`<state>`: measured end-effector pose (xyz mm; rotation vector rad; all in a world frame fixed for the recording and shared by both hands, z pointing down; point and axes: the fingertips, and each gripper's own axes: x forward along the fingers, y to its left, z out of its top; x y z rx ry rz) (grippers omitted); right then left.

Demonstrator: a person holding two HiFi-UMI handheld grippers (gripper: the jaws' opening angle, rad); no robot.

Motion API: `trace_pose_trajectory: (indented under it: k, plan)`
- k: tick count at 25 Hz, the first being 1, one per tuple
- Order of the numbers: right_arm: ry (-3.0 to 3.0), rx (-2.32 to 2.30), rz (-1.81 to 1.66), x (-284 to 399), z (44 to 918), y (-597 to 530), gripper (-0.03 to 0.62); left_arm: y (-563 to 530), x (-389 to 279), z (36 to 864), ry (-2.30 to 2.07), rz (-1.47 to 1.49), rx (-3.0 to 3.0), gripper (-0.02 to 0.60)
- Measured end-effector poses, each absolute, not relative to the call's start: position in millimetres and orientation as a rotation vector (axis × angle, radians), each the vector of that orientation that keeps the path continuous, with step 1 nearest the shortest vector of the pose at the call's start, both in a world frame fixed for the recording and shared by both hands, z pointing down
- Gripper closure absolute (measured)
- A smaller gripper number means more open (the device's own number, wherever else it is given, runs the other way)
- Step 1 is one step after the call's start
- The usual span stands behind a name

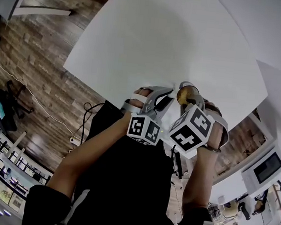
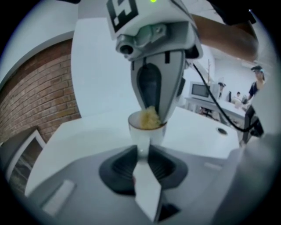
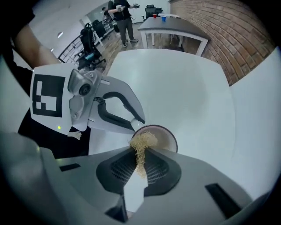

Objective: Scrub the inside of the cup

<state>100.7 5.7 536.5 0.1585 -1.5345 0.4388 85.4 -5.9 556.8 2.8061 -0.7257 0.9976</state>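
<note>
A small white cup with a brownish rim is held over the near edge of the white table. My left gripper is shut on the cup's lower wall, its jaws pinching it from the near side. Coming down from above, my right gripper is shut on a yellowish fibrous scrubber. The scrubber's tuft sits inside the cup's mouth, against the rim side nearest my left gripper. In the head view the right gripper's marker cube hides its fingertips.
Wood floor lies past the table's left edge, with cables and a chair on it. A brick wall stands behind. A second table with small cups and people standing near desks and chairs are far off.
</note>
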Motion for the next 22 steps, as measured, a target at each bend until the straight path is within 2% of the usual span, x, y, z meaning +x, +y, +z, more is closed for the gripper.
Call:
trace_pose_trajectory:
  k: [6, 14, 22]
  plan:
    - [-1.708, 0.357, 0.556, 93.3, 557.2, -19.9, 0.56, -8.2, 86.0, 557.5, -0.723, 1.015, 2.822, 0.508]
    - [-1.514, 0.527, 0.249, 111.8, 550.5, -30.4, 0.56, -11.9, 81.5, 558.4, -0.74, 1.034, 2.793, 0.508]
    - [-1.616, 0.502, 0.377, 103.0, 511.5, -7.0, 0.56, -10.0, 77.6, 558.7, -0.743, 1.041, 2.786, 0.506]
